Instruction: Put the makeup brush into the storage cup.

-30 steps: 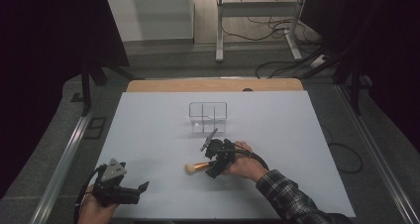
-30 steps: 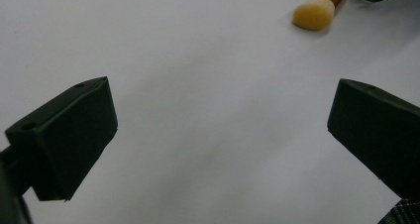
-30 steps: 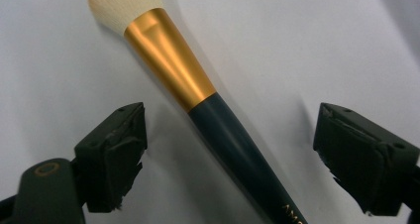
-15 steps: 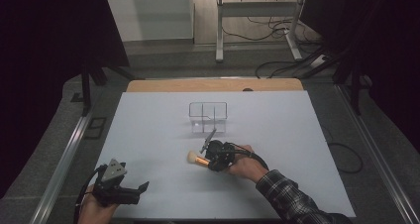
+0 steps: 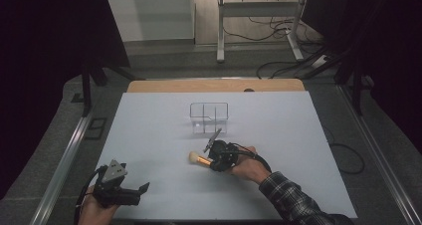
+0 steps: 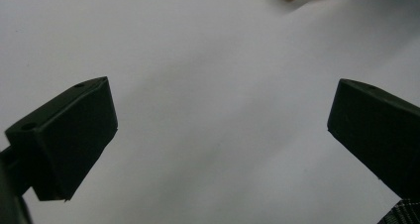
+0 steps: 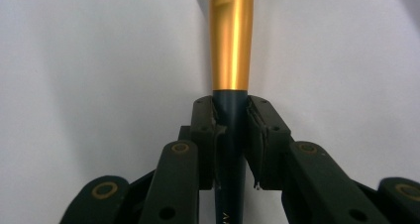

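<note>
The makeup brush (image 7: 231,60) has a dark navy handle, a metallic gold ferrule and cream-white bristles. Both the right gripper (image 7: 231,135) and the left gripper (image 6: 220,135) are matte black. The bench (image 5: 149,135) surface is plain pale grey-white. The organiser (image 5: 209,118) is clear. The sleeve (image 5: 293,200) is dark plaid.

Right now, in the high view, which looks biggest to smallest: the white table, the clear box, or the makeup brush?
1. White table, by far the biggest.
2. Clear box.
3. Makeup brush, though the right gripper hides part of its handle.
</note>
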The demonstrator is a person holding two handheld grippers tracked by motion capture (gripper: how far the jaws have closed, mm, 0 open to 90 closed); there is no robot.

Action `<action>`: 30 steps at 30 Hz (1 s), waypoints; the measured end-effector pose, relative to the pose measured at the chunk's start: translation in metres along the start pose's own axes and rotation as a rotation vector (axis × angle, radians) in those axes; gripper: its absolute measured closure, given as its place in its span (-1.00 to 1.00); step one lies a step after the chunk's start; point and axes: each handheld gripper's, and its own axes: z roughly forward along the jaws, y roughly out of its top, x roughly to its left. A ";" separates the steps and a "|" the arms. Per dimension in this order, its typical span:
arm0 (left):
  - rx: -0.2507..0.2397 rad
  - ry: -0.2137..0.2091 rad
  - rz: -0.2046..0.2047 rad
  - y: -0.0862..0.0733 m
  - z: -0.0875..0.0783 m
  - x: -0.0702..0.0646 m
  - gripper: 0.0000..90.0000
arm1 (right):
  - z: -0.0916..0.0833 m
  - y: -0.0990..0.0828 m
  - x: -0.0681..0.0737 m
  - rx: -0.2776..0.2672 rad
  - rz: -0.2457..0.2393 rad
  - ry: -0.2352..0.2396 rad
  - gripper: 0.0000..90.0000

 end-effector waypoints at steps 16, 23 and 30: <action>0.000 0.001 0.001 0.000 0.000 0.000 -1.00 | -0.019 -0.011 -0.006 -0.089 0.044 -0.015 0.65; -0.005 0.000 0.000 0.000 -0.001 0.000 -1.00 | -0.025 -0.014 -0.008 -0.119 0.060 -0.023 0.65; -0.012 -0.005 -0.003 0.000 -0.001 0.000 -1.00 | -0.030 -0.015 -0.009 -0.157 0.073 -0.029 0.65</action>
